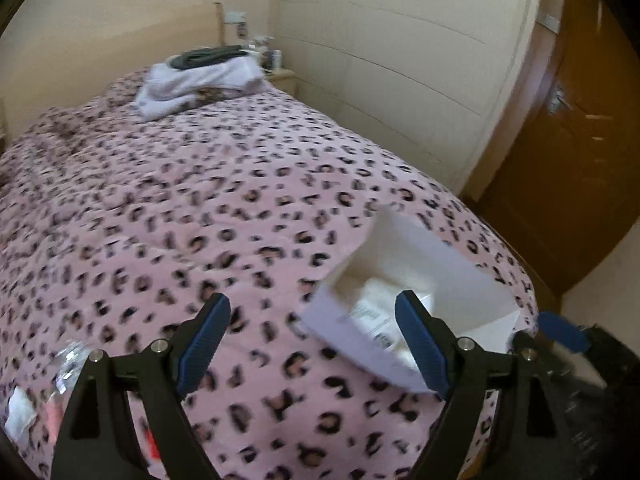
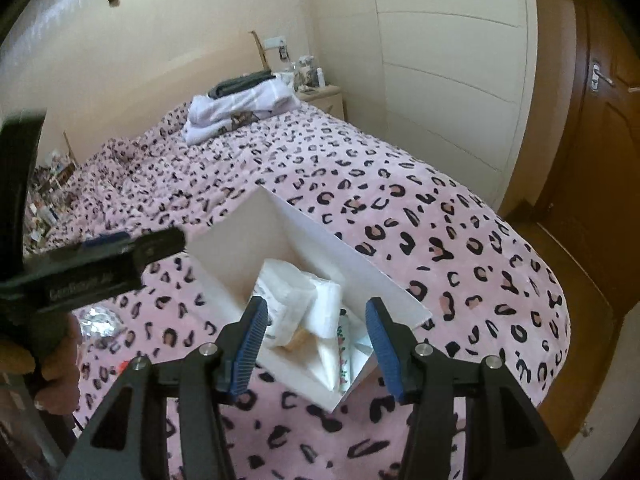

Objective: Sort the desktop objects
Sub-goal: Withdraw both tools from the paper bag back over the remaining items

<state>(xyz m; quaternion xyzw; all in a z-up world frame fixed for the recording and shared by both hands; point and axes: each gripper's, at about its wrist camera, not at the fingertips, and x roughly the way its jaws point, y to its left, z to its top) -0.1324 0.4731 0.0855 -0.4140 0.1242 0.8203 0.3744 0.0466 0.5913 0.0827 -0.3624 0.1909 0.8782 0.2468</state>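
An open white cardboard box [image 2: 304,224] lies on the pink leopard-print bedcover [image 2: 400,200]. Inside are white paper packets [image 2: 288,284] and a floral-printed tube [image 2: 345,344]. My right gripper [image 2: 317,305] hovers open just above the box's near end, with nothing between its fingers. My left gripper [image 1: 313,300] is also open and empty, left of the box [image 1: 424,256], which looks blurred here. A hand [image 2: 56,364] holds the left gripper [image 2: 140,246] at the left of the right wrist view. A blue finger [image 1: 560,330] of the right gripper shows past the box.
A crinkly clear plastic packet [image 2: 98,320], a small red item [image 1: 150,440] and a white scrap [image 1: 18,412] lie near the bed's front left. Folded white towels [image 1: 200,80] under dark clothing sit at the head. A nightstand [image 2: 324,98], white wardrobe [image 2: 448,60] and brown door [image 2: 600,140] stand to the right.
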